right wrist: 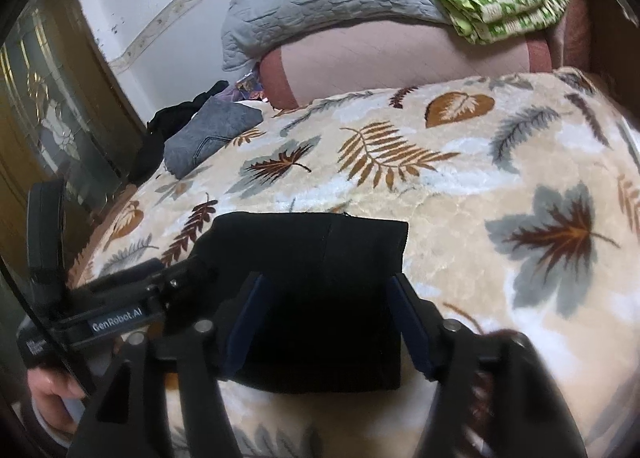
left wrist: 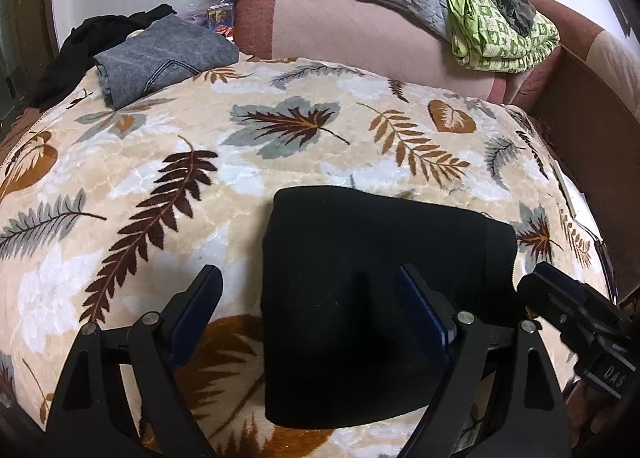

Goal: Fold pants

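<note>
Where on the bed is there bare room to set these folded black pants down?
Bare leaf blanket lies between the black pants and the pink bolster, and left of the pants. The far-left corner is crowded: grey folded garment, black clothes.

Soft, even indoor light, faint shadows; strong fisheye bending with dark vignetted corners; right wrist view smeared by blur at its lower right.

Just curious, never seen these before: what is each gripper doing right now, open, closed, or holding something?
Left gripper: open, holding nothing, over the folded black pants.
Right gripper: open, holding nothing, over the same pants.
</note>
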{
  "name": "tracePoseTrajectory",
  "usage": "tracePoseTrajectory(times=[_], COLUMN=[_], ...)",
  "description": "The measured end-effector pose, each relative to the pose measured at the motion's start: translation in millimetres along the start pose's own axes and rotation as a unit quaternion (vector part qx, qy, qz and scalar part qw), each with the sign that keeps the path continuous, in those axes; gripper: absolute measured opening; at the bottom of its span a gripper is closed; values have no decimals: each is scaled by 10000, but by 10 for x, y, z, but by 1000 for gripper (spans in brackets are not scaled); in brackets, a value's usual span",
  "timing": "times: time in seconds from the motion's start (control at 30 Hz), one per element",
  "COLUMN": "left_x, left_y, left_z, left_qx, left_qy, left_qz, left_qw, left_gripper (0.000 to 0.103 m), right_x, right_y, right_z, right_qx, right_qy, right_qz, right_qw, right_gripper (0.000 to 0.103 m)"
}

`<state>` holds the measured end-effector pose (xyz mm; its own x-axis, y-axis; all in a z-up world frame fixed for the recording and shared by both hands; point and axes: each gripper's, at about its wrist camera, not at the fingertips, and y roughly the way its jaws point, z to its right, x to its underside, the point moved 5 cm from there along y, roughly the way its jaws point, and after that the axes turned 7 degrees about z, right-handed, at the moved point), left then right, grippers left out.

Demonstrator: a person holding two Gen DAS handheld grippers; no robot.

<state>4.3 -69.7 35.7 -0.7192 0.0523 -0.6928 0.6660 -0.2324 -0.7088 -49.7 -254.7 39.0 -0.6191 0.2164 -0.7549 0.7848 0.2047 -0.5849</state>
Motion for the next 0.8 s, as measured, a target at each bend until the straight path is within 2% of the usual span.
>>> tracePoseTrajectory(times=[0.23,0.43,0.6,0.8], left_x=[63,78,89,114], left_y=[41,20,13,38], left_z=[22,-29,-161,-281], left_qx=[5,-133,-169,-86], left_qy=[-8,201,161,-9], left_qz=[-177,-145,-113,-160], left_qw=[9998,9996,9997,9998], left_gripper=[89,89,89,89], right_x=[75,80,99,113], right_y=[21,47,102,139], right_z=[142,212,221,266], right_qx=[153,251,293,303], right_qy=[10,166,267,413], right_qz=[-82,-94,-221,-288], right_qw=[9998,9995,9990,9983], right_gripper=[70,72,74,81])
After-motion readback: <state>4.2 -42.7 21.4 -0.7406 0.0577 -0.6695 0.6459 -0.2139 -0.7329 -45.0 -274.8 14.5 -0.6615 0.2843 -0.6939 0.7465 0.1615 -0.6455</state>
